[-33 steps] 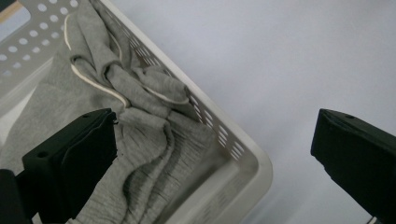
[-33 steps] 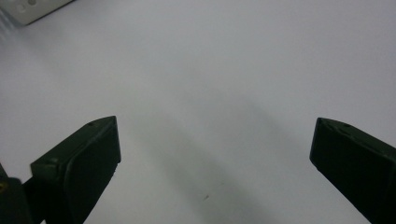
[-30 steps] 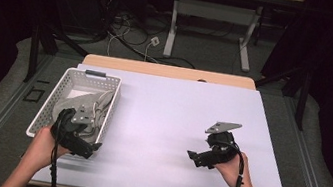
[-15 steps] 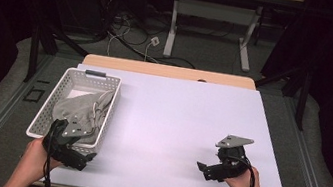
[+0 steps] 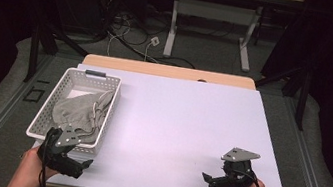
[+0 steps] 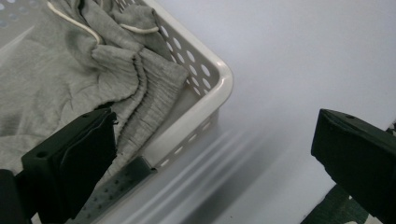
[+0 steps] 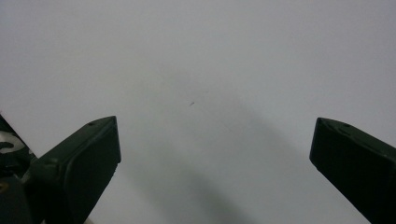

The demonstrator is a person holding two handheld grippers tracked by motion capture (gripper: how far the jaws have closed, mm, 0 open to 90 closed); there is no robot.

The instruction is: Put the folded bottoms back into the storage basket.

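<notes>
White perforated basket [image 5: 44, 114] sits at the left side of the table [image 5: 184, 127], long axis running away from the person. Grey garment [image 5: 81, 113] is bunched inside the basket, one edge riding up on the right wall; ribbed cuff and a pale drawstring show in the left gripper view [image 6: 116, 88], pressed into the basket's near right corner

Left gripper [image 5: 73, 166] is just off the basket's near right corner, over the table edge, jaws wide apart and holding nothing. In its own view [image 6: 212, 149] one jaw overlaps the garment side of the basket, the other is out over bare table; can't tell whether the jaw touches the cloth

Right gripper [image 5: 214, 181] is well apart from the basket, near the table's front right, jaws wide apart and empty. Its view [image 7: 212, 149] shows plain white table surface between the jaws
</notes>
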